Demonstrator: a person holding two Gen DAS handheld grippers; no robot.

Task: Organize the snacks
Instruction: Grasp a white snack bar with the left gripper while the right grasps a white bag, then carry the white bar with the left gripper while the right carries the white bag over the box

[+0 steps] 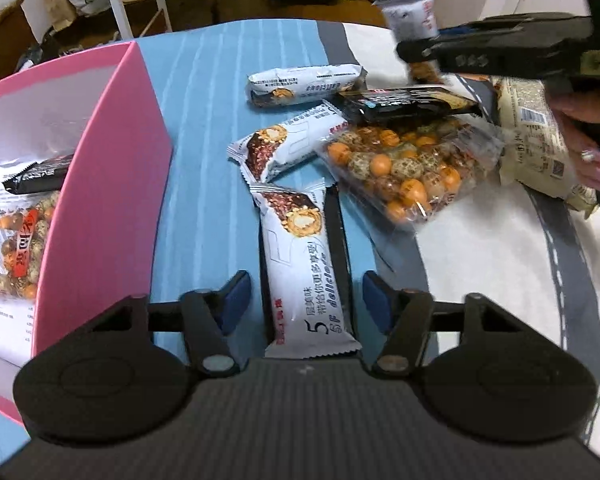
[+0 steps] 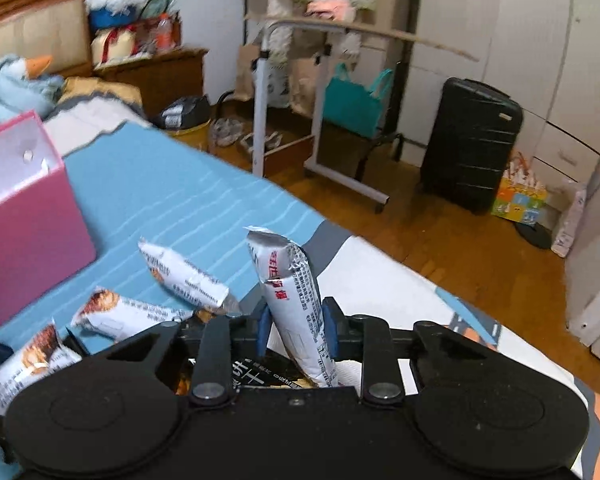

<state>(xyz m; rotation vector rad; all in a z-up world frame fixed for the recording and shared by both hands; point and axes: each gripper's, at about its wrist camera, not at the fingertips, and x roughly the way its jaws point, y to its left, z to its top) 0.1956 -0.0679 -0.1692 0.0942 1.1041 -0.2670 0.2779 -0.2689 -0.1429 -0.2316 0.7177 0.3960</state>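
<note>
white bar [image 1: 306, 264] between left tool [image 1: 304, 296] fingers

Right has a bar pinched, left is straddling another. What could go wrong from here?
1. The right gripper pinches its white snack bar near the lower end, with most of it sticking up tilted; it may pivot or slip on the way to the pink box.
2. The left gripper is open around a white bar that lies on a black packet; closing may catch both.
</note>
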